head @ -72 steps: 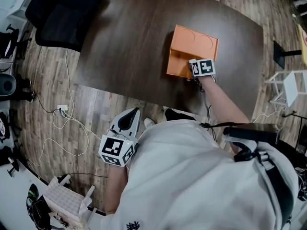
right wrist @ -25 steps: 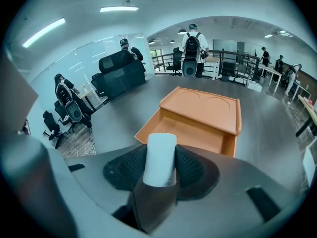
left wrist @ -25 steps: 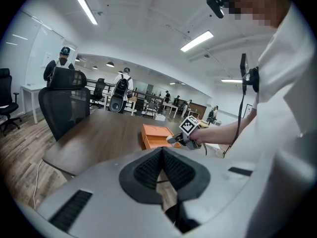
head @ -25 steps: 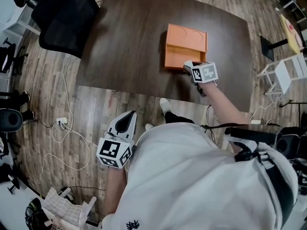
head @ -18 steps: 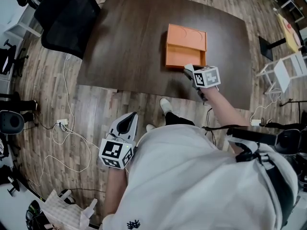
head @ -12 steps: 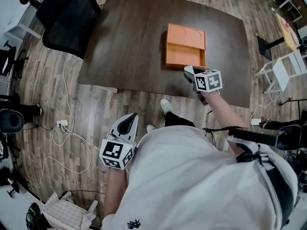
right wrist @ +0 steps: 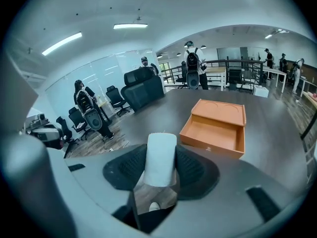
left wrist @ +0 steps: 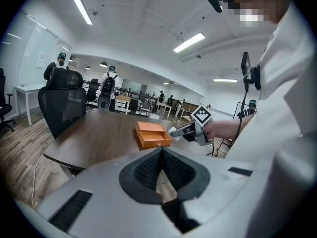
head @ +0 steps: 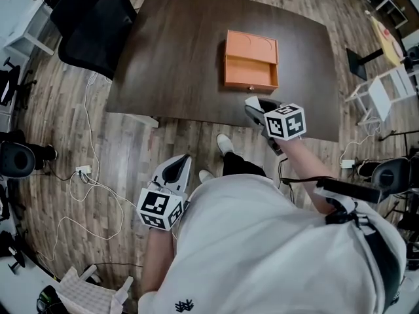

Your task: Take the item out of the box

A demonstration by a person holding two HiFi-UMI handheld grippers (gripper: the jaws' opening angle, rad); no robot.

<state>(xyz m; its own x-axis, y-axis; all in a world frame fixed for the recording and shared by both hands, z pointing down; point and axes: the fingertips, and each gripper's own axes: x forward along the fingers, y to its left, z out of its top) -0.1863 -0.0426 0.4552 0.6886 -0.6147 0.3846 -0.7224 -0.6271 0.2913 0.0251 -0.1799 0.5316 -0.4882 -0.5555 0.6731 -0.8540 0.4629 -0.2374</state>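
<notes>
In the head view, an orange box (head: 251, 59) sits on the dark desk (head: 177, 51), with its drawer slid out toward the person. The right gripper (head: 255, 108) is on the person's side of the box, near the desk's front edge and clear of the box. The left gripper (head: 175, 169) is low beside the person's body, over the wooden floor (head: 78, 129) and well apart from the desk.

In the left gripper view, this gripper's 2 jaws meet at the tips and there is nothing between them. Past them lie the box and the right gripper, which has a white item (left wrist: 173, 131) at its tip.

In the right gripper view, the 2 jaws are set fairly wide and clamp the white item (a smooth, rounded piece standing upright), with a pad pressed against each side. The item is out of the box. The box lies ahead and to the right, its drawer open and bare inside. Its top panel shows 2 round recesses.
</notes>
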